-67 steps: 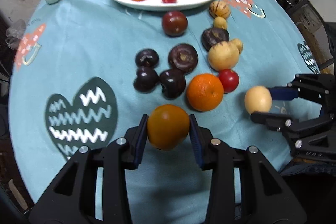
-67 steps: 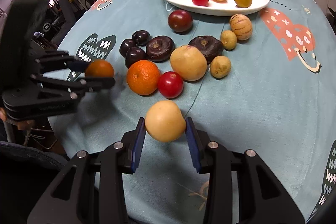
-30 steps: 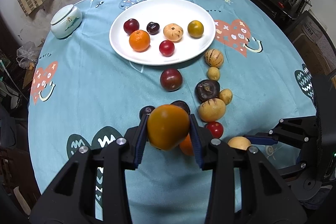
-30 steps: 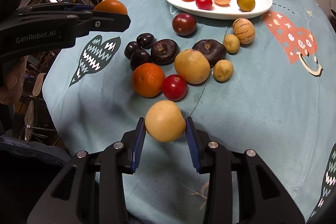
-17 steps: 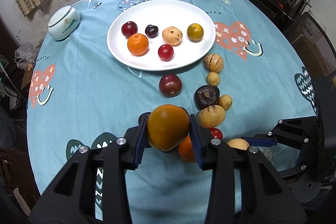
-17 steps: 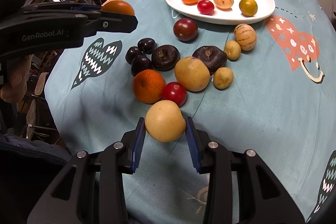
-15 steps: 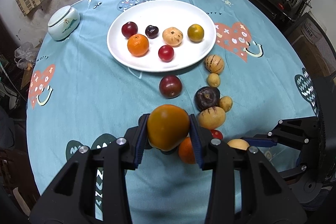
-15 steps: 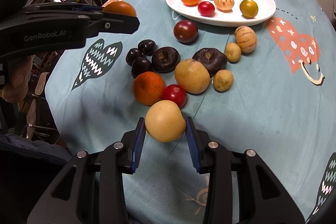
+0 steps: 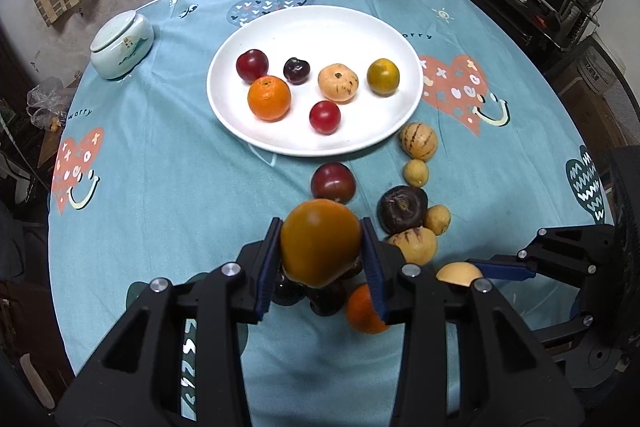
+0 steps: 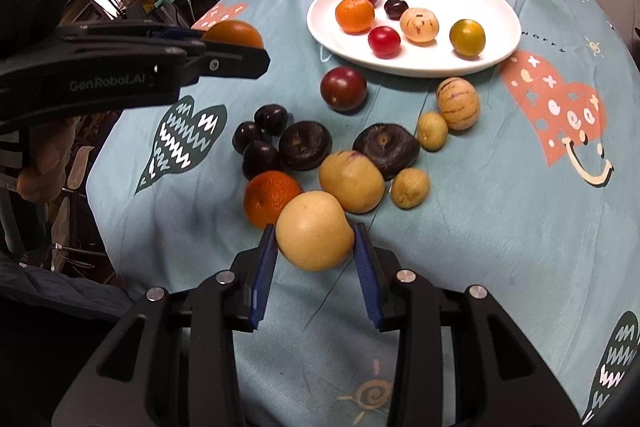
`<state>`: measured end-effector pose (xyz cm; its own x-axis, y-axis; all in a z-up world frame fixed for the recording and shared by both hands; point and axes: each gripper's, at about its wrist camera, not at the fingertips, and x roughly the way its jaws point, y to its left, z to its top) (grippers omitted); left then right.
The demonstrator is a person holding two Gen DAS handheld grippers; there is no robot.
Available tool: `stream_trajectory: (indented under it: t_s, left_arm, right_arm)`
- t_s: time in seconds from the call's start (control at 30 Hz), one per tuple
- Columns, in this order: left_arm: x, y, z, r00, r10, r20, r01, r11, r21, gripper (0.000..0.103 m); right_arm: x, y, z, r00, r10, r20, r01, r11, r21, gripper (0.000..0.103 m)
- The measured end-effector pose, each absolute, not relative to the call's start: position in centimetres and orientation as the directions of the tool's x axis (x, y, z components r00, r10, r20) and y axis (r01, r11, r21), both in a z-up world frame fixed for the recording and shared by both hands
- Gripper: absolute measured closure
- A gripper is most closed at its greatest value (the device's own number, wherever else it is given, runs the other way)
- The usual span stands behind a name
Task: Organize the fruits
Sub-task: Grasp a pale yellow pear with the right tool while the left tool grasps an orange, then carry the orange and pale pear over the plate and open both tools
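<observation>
Your left gripper clamped on smooth, round orange-brown fruit, carried clear of cloth, likely bound for glossy white plate. Loose pile between: matte, mixed skins. Your right gripper pinches pale, smooth, pear-like fruit, held aloft.

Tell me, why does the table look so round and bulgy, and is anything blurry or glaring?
Both views are fisheye: the table bows outward and the corners go black. Left wrist view: the plate is bright white, lit from above; the held orange fruit looks slightly soft. Right wrist view: the left gripper looms large and dark, the room behind it dim.
</observation>
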<state>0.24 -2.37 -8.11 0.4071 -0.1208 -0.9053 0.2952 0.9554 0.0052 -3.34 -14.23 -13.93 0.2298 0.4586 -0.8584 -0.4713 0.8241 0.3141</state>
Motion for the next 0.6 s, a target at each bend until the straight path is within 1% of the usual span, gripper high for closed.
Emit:
stream_trajectory:
  t_s: [0.2,0.4,0.6]
  left_arm:
    - [0.2,-2.2,-8.7,0.39,-0.12,-0.913,0.291,0.957,-0.001,0.064]
    - [0.0,-2.1,-10.2,0.35,-0.108,-0.931,0.279,0.96,-0.006,0.064]
    - [0.1,-2.1,-10.4,0.349,-0.106,-0.931,0.276,0.961,-0.006,0.064]
  right_arm:
    - [-3.1,-14.3,-13.9,0.229,0.457,-0.859,-0.469,0.826,0.314,0.064]
    - [-3.7,-13.8,-15.0,0.189,0.455,-0.87,-0.476,0.818,0.324,0.064]
    - [-3.5,-13.8,-15.1,0.189,0.458,-0.869,-0.474,0.817,0.327,0.064]
